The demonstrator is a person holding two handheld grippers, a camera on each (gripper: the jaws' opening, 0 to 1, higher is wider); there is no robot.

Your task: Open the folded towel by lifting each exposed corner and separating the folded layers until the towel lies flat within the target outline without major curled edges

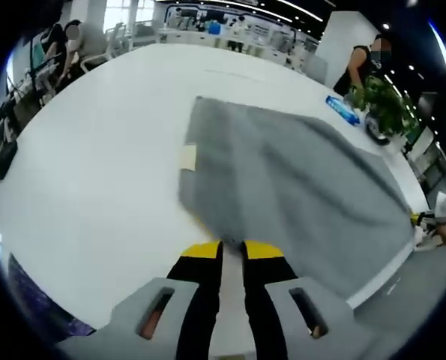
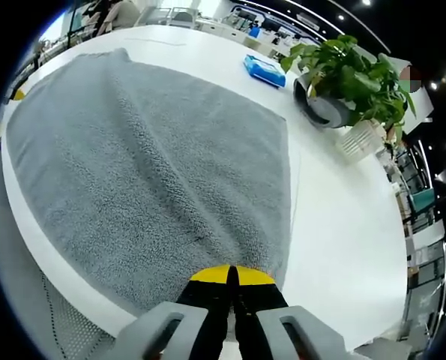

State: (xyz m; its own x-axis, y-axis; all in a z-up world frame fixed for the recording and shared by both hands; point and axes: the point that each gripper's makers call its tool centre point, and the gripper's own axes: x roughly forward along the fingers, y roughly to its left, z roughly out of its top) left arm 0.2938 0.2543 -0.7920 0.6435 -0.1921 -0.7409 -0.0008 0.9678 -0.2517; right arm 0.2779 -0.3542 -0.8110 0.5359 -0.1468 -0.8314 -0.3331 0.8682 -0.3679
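Grey towel [image 2: 155, 165], white table [image 1: 95, 172], yellow-tipped black tool [image 2: 232, 276].

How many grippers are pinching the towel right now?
2: the left gripper pinches the near corner of the towel; the right gripper pinches the towel's near edge.

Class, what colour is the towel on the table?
Grey; the towel shows best in the right gripper view.

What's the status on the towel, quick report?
Left gripper and right gripper each shut on a near corner of the gray towel. Towel spread on white table. Potted plant stands clear.
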